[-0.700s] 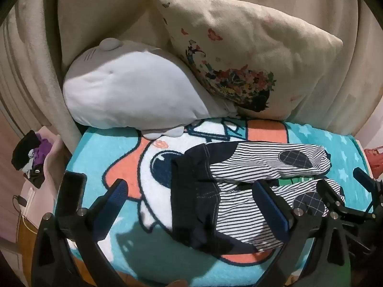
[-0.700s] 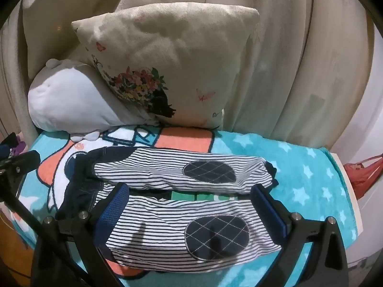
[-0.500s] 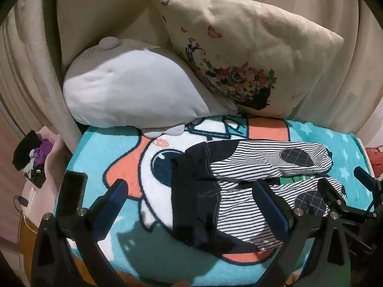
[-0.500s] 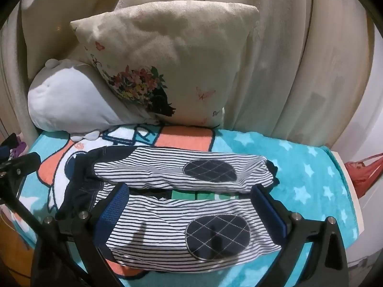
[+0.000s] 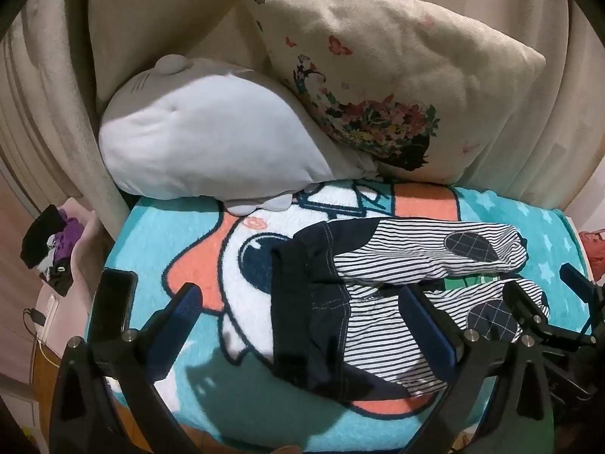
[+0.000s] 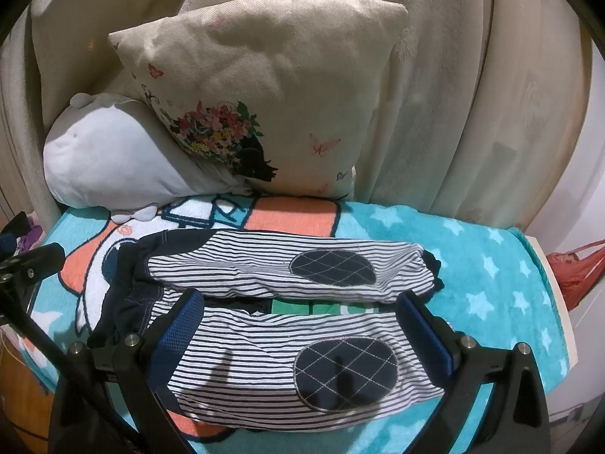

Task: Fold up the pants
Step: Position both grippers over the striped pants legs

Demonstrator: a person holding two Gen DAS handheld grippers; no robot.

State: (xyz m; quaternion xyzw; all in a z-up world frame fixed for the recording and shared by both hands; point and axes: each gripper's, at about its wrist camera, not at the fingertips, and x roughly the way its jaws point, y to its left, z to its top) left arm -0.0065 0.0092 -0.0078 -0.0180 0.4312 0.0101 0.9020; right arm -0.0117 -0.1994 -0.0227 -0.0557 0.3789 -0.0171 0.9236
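Both pairs of fingers are spread wide and hold nothing. On the left gripper (image 5: 302, 325) they hang above the dark waist end of the striped pants (image 5: 382, 299). On the right gripper (image 6: 302, 325) they hang over the near leg. The pants lie flat on a blue cartoon blanket (image 6: 491, 287), legs side by side, below a gray plush toy (image 5: 211, 143) and a flowered pillow (image 6: 264, 90).
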